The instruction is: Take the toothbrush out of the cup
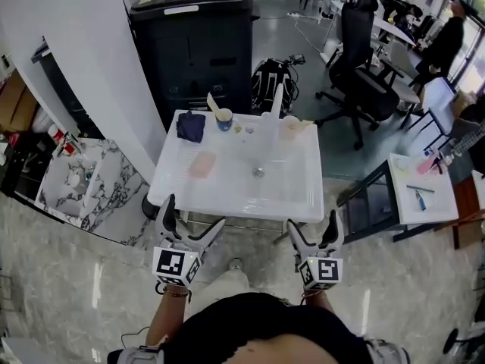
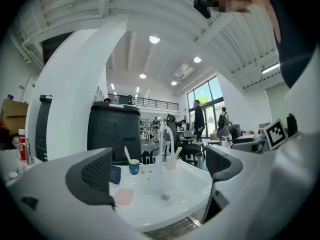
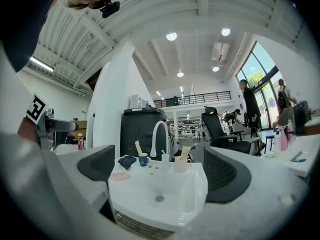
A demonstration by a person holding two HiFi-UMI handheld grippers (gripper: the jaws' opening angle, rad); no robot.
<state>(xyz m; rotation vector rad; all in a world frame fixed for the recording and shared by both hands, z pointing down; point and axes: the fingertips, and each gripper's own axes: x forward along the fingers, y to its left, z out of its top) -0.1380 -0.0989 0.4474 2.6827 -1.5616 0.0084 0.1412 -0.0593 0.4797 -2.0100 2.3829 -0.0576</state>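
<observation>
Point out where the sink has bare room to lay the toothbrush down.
Bare: the front strip of the sink between drain and near rim, and the right side below the pale cup. Crowded: the back ledge, with dark cloth, blue cup, faucet and pale cup in a row; a pink pad fills the left middle.
</observation>
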